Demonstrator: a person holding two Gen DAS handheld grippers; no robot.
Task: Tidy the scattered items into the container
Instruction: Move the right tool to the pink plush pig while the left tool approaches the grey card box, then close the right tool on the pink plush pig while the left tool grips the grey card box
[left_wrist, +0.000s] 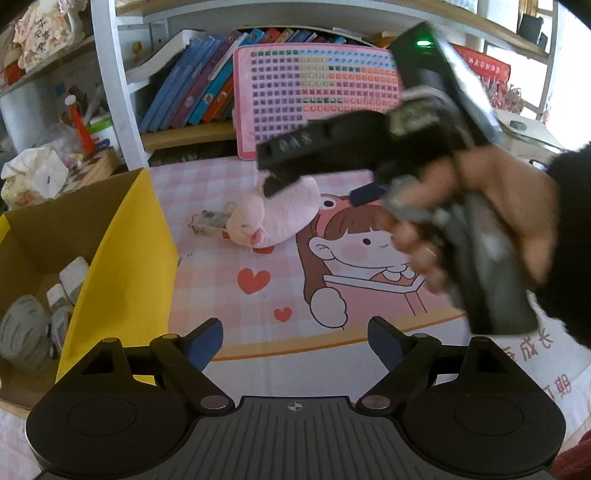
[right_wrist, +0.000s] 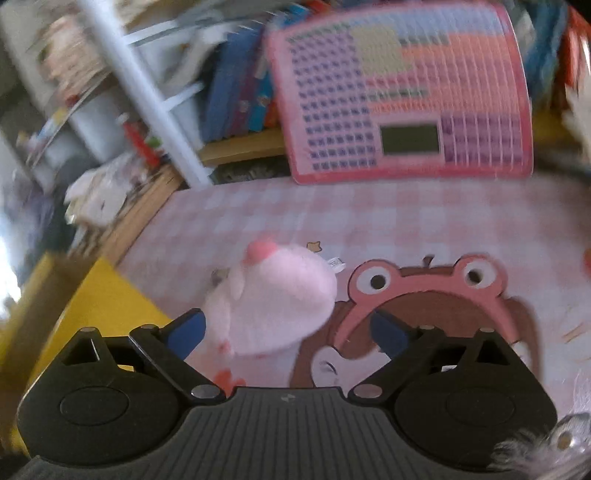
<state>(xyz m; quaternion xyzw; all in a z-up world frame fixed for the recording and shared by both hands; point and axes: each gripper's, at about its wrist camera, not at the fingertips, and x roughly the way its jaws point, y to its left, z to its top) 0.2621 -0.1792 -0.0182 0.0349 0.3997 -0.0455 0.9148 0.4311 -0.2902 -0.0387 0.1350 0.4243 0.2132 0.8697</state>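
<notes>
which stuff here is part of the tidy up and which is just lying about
Part of the job: pink plush toy, small box behind it, cardboard box already holding bottles, right claw.

Just lying about: books, pink chart board, cartoon mat.

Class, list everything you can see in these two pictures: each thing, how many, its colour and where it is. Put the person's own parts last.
Plush toy: one, pink, lying on the mat.
Small box: one, pale, behind the toy.
Cardboard box: one, yellow flaps, left of mat.
Bottles: several, white, inside the box.
Mat: one, pink checked, cartoon girl.
Chart board: one, pink, leaning on shelf.
Books: a row, mostly blue, on shelf.
Left tongs: open, empty.
Right tongs: open, toy between the jaws, not pressed.
Hand: one, holding the right tongs.
</notes>
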